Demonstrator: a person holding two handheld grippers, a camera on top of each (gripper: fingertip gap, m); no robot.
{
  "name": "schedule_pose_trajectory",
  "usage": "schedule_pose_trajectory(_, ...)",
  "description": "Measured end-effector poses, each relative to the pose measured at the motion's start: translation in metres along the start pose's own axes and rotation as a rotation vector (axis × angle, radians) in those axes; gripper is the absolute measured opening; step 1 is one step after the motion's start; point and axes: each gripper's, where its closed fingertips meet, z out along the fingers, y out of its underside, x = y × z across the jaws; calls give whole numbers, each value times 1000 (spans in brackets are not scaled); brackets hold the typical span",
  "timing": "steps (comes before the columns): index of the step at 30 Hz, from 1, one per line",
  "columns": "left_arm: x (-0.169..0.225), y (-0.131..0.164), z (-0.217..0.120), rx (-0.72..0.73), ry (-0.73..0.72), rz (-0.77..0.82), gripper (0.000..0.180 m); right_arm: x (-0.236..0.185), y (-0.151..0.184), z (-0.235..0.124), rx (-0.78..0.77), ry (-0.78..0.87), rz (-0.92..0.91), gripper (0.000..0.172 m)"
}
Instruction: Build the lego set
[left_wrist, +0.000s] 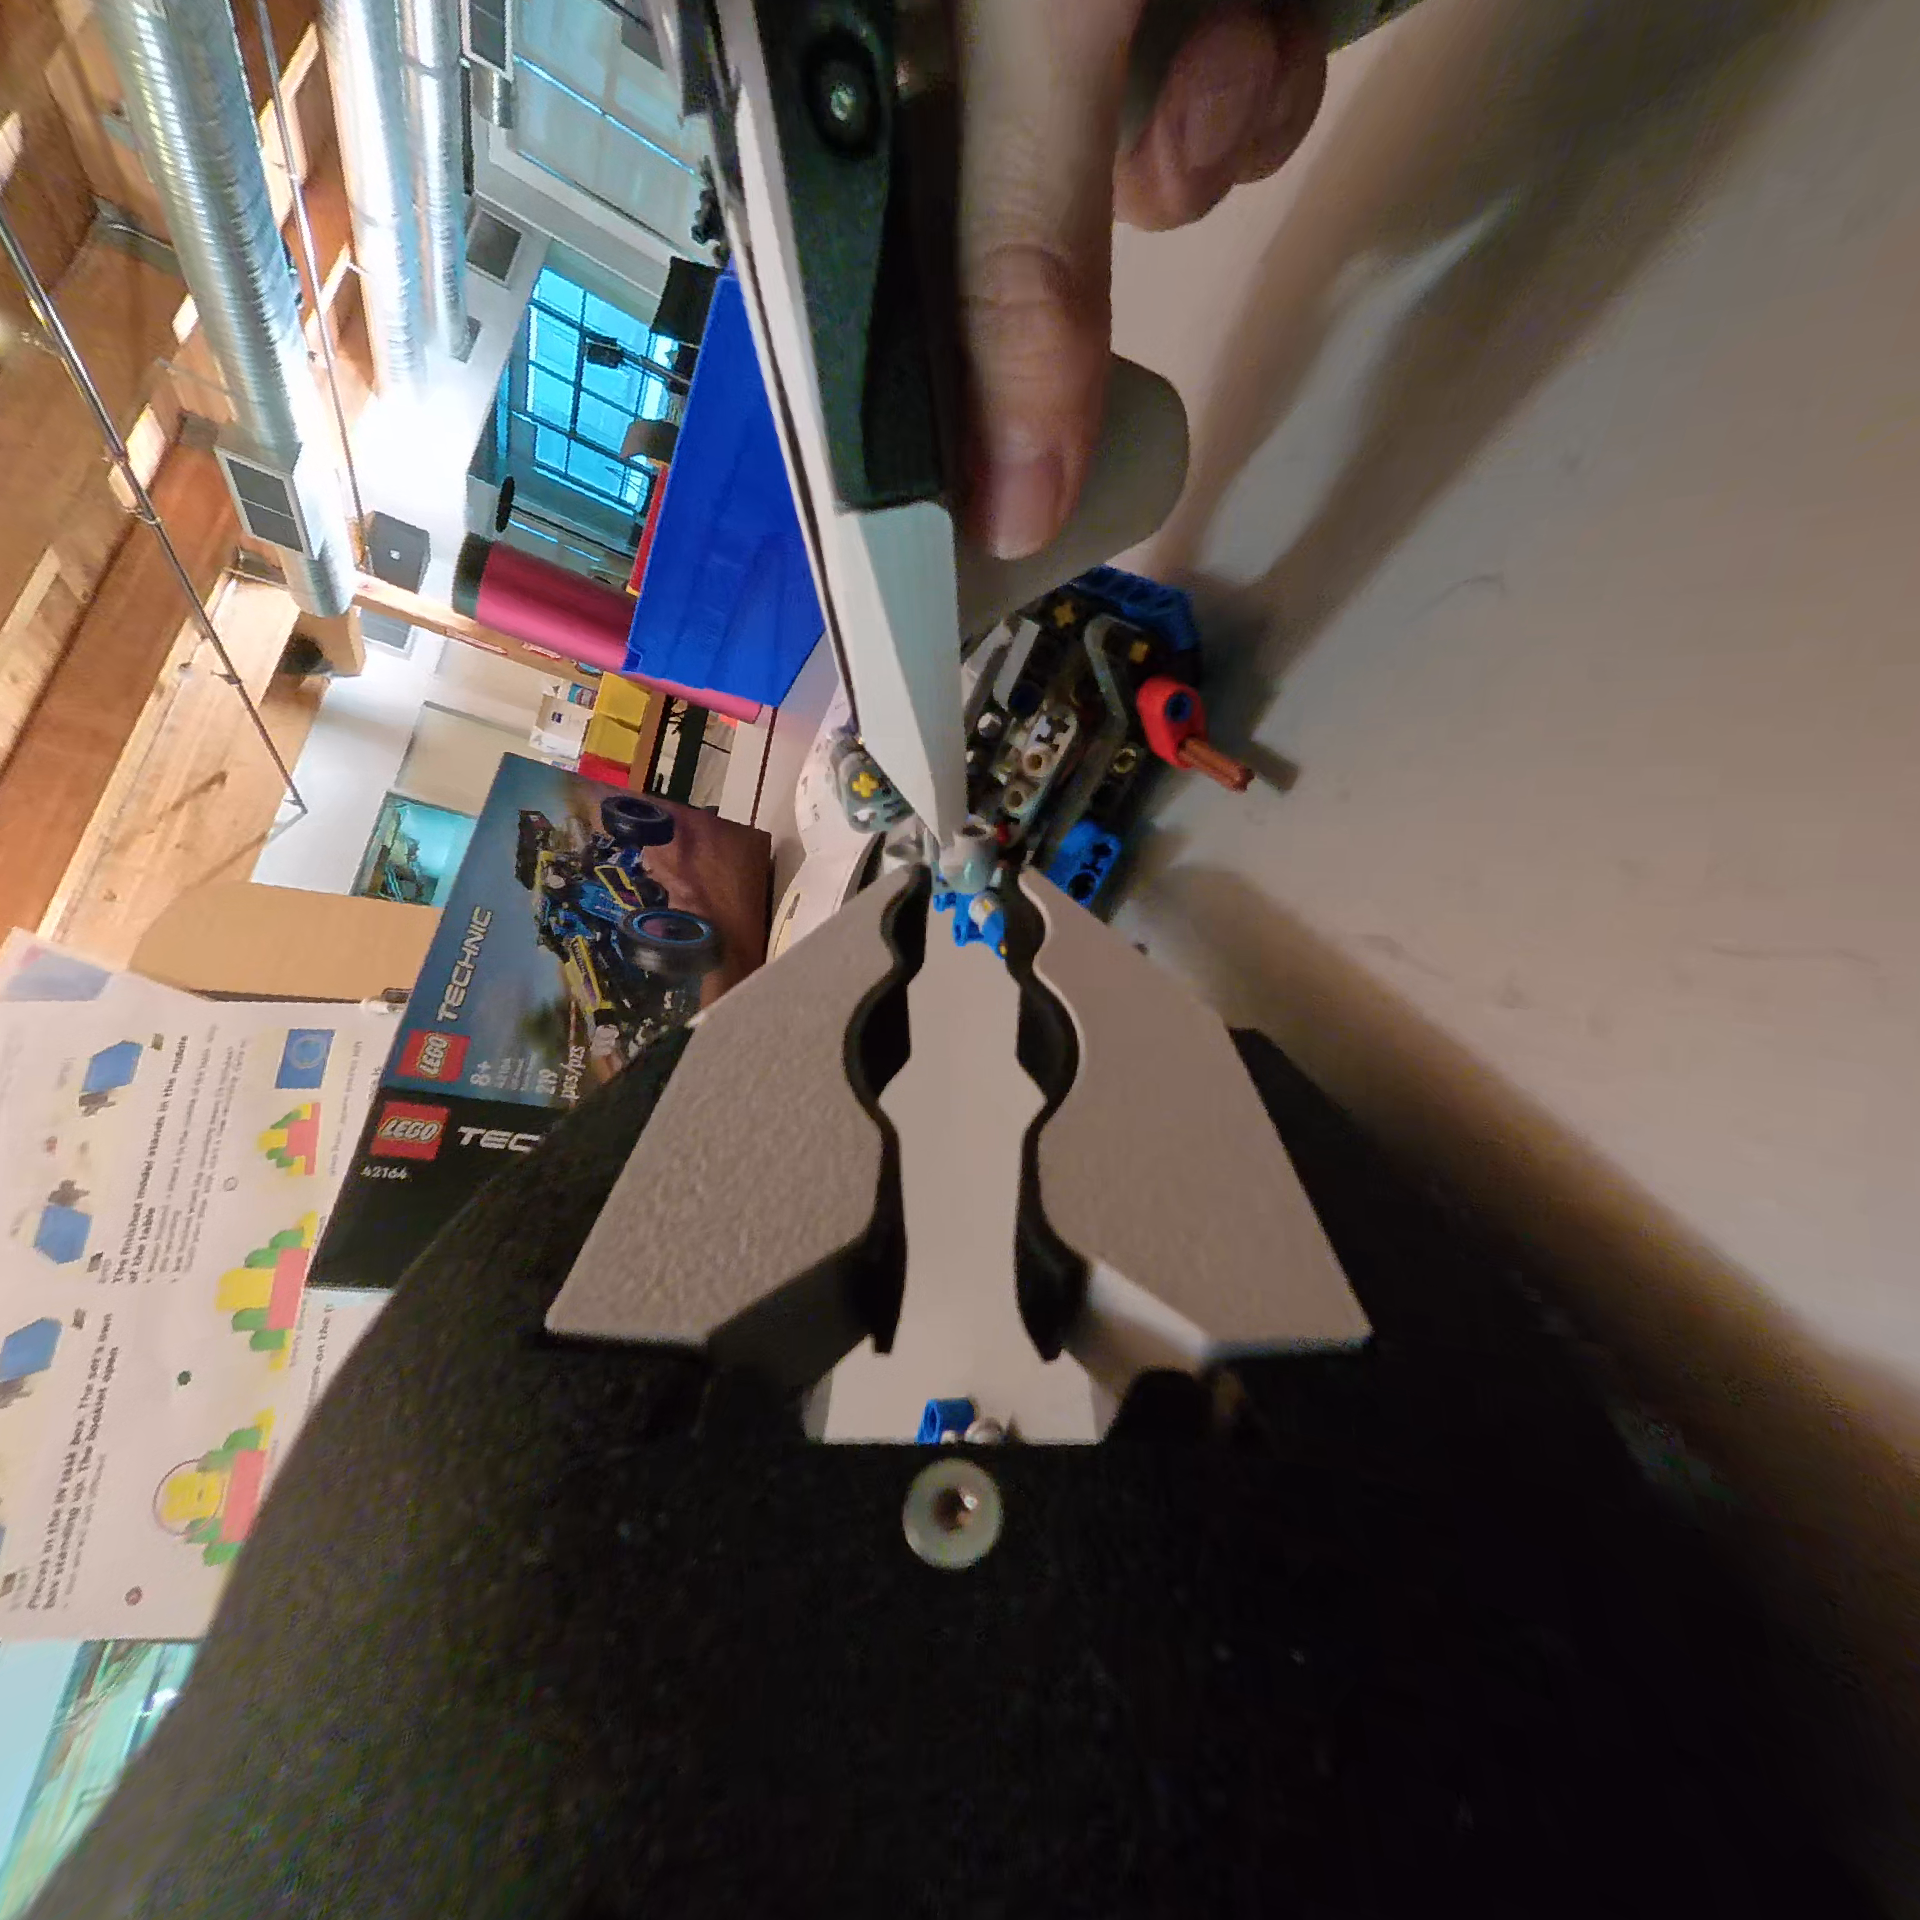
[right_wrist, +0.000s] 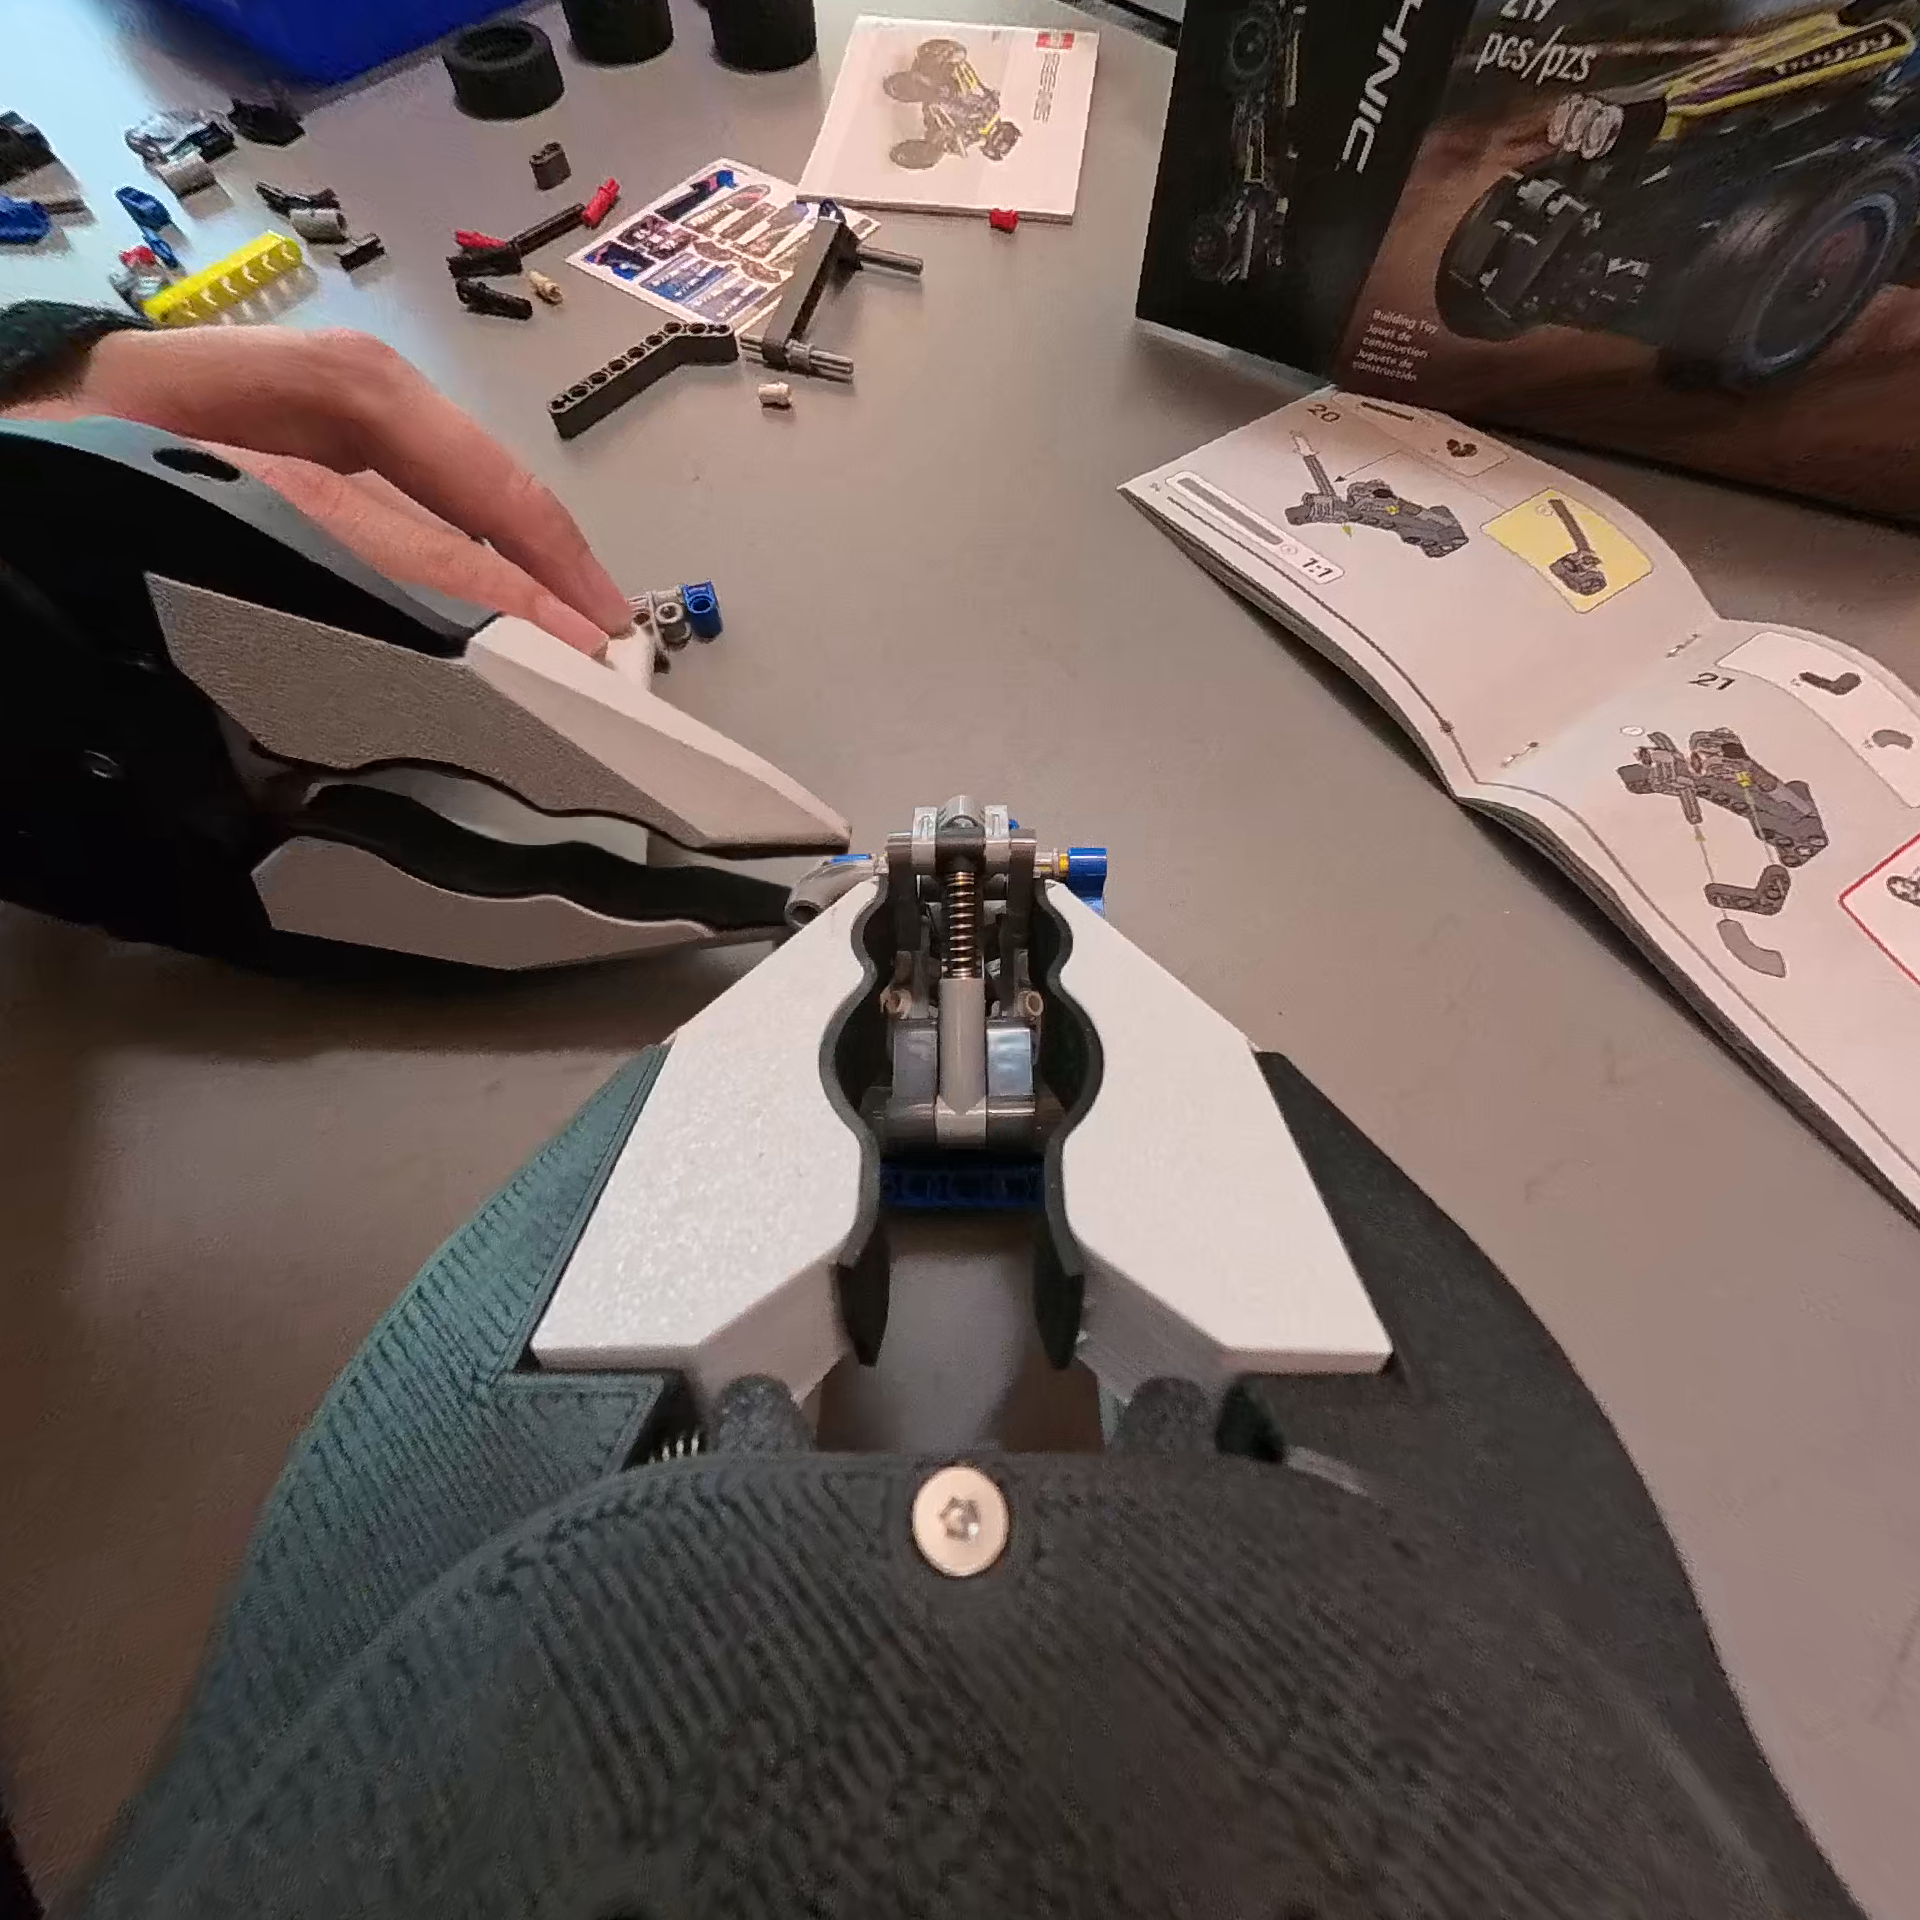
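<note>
Right wrist view: right gripper (right_wrist: 961, 925) clamping grey sprung assembly (right_wrist: 961, 997) steady; left gripper (right_wrist: 800, 883) nearly shut, pinching its small side connector (right_wrist: 821, 888) (contact partly hidden).

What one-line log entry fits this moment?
right jaws: clamp grey model | left jaws: tips at model's side | table: loose parts, booklet, box

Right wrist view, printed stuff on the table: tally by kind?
Booklets: 2 (open booklet, closed booklet)
Sticker sheet: 1
Box: 1
Total: 4
</note>
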Motion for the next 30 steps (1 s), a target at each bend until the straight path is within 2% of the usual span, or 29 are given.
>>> schedule_pose_trajectory(7,0,2,2,-3,12,-19,5,1,0,1,16,6,26,22)
schedule_pose_trajectory(20,4,2,2,-33,12,96,4,-2,4,2,-62,-14,-48,22)
schedule_pose_trajectory(30,3,0,6,-23,8,125,4,2,5,1,-50,-50,30,22)
